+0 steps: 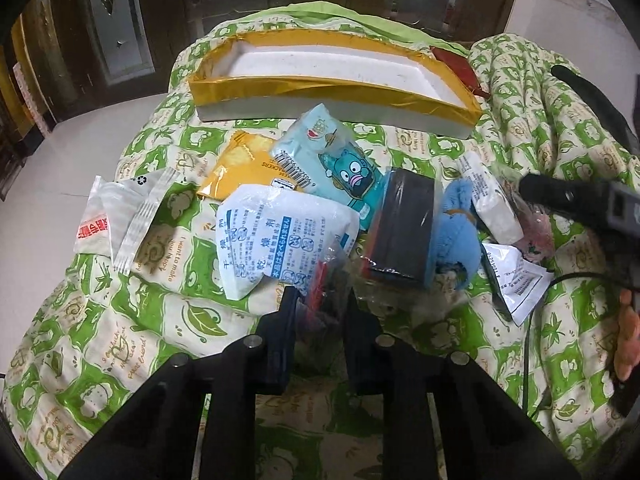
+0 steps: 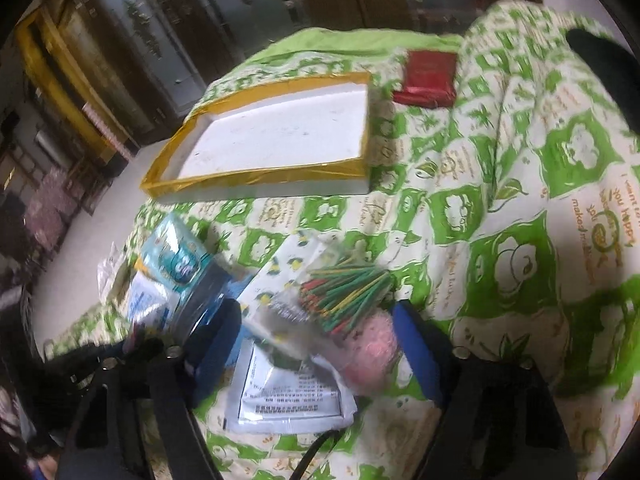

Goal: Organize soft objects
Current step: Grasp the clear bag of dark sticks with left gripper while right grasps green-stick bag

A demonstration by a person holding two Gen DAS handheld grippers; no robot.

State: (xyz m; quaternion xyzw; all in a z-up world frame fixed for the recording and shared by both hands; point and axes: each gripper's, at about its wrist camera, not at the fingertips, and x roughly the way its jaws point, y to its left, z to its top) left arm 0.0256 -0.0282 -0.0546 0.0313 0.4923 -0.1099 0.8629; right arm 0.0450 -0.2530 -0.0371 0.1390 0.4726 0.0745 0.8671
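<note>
On a bed spread with a green-and-cream quilt (image 1: 168,304), our left gripper (image 1: 320,300) has its fingers narrowed on a clear plastic packet (image 1: 326,280) with red and dark contents, at the near edge of a heap of soft goods. Only the left wrist view lays out that heap: a white desiccant pouch (image 1: 276,236) printed in blue, a yellow cracker packet (image 1: 244,168), a pale blue cartoon tissue pack (image 1: 332,160), a dark wrapped block (image 1: 404,224) lying with its long axis running away from us, and a blue plush toy (image 1: 456,236) touching the block's right side. A translucent sachet (image 1: 116,216) lies apart at the left.

The right wrist view alone shows what our right gripper (image 2: 316,344) straddles: a clear bag of coloured sticks (image 2: 344,296), red, green and yellow, their long axis slanting up to the right, resting over a pink fuzzy object (image 2: 372,344) and a white printed sachet (image 2: 292,396). Its fingers stand wide, either side of the pile, touching nothing that we can make out.

Both views show the shallow white foam tray (image 1: 332,116) edged in gold tape beyond the heap, long side across the bed. A red packet (image 2: 428,76) lies just past its right corner.
</note>
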